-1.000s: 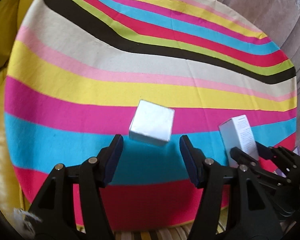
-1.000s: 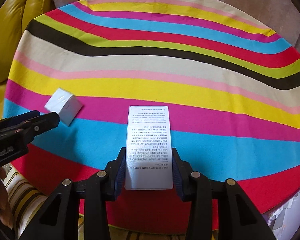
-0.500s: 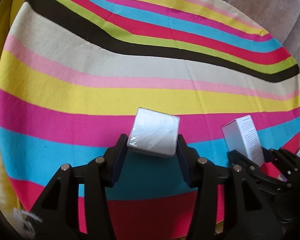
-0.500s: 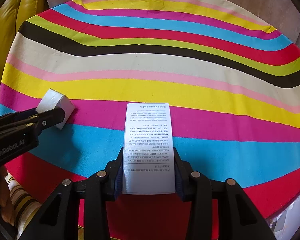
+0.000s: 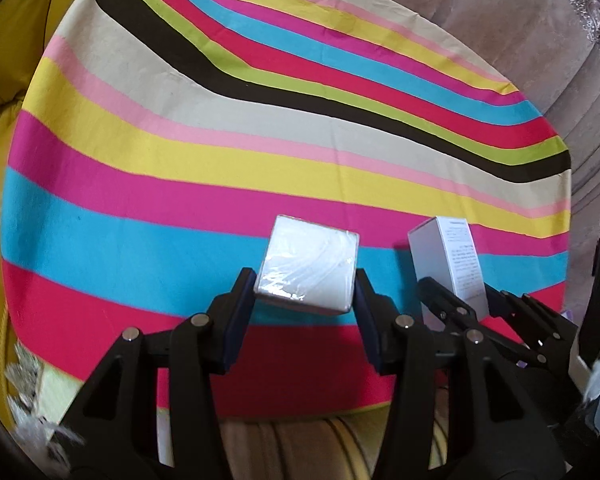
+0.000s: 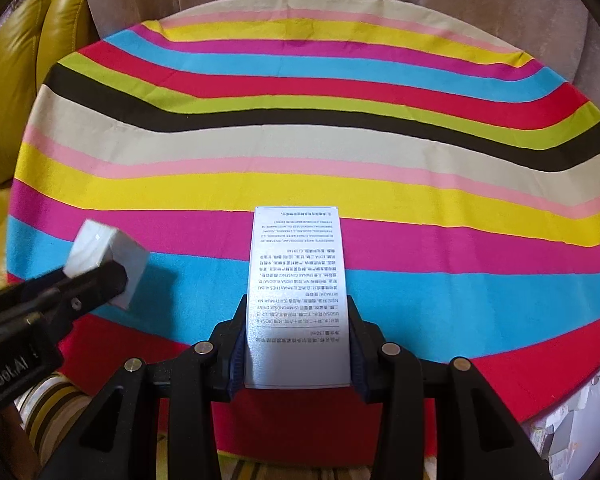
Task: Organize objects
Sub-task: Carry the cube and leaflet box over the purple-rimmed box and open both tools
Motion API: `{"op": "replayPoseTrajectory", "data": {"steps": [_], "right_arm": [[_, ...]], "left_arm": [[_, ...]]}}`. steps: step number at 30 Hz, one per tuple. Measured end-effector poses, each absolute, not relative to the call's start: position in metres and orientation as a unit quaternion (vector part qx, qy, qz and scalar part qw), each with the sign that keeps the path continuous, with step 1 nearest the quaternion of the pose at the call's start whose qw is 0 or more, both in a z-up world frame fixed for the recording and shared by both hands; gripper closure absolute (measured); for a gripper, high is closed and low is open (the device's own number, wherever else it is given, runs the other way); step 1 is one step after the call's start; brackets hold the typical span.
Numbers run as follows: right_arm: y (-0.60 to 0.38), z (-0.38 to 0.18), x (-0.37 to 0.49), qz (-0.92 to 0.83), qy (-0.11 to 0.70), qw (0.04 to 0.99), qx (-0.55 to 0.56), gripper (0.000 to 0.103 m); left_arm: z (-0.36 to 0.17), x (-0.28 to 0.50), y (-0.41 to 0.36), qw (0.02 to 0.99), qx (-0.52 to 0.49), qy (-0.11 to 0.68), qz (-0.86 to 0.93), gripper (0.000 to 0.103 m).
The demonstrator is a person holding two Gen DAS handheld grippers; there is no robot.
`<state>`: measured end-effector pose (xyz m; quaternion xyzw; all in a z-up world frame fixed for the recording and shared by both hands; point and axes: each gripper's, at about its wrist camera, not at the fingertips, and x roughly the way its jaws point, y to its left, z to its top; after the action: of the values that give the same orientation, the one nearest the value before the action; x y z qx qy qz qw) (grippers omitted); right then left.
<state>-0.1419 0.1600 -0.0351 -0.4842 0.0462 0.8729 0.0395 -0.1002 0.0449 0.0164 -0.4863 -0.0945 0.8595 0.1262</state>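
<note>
A: Slippage is the worry — the left gripper [image 5: 306, 286] clamps the film-wrapped cube [image 5: 309, 266] skewed, above the striped cloth [image 5: 220, 160].

B: And the right gripper [image 6: 296, 344] pinches the tall printed carton [image 6: 298, 300] only at its near end — it could pivot, or knock the cube just beside it.

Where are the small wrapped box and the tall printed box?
small wrapped box [image 5: 310, 266], left wrist view, on its shiny top face
tall printed box [image 6: 298, 280], right wrist view, on its printed face
</note>
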Motion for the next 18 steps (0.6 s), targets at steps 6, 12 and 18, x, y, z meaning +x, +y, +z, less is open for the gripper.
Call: {"op": "replayPoseTrajectory", "data": {"steps": [6,12,18], "right_arm": [[0.175,-0.027,-0.116,0.876,0.058,0.047,-0.477,0.061],[0.19,-0.02,-0.089,0.878,0.065,0.065,-0.469,0.061],[0.21,-0.017,-0.063,0.877,0.077,0.085,-0.466,0.061]], "left_arm": [[0.023,-0.079,0.064,0.144,-0.483,-0.093,0.859,0.051],[0.03,-0.061,0.086,0.164,-0.478,-0.08,0.859,0.051],[0.034,-0.047,0.107,0.187,-0.477,-0.067,0.856,0.051]]}}
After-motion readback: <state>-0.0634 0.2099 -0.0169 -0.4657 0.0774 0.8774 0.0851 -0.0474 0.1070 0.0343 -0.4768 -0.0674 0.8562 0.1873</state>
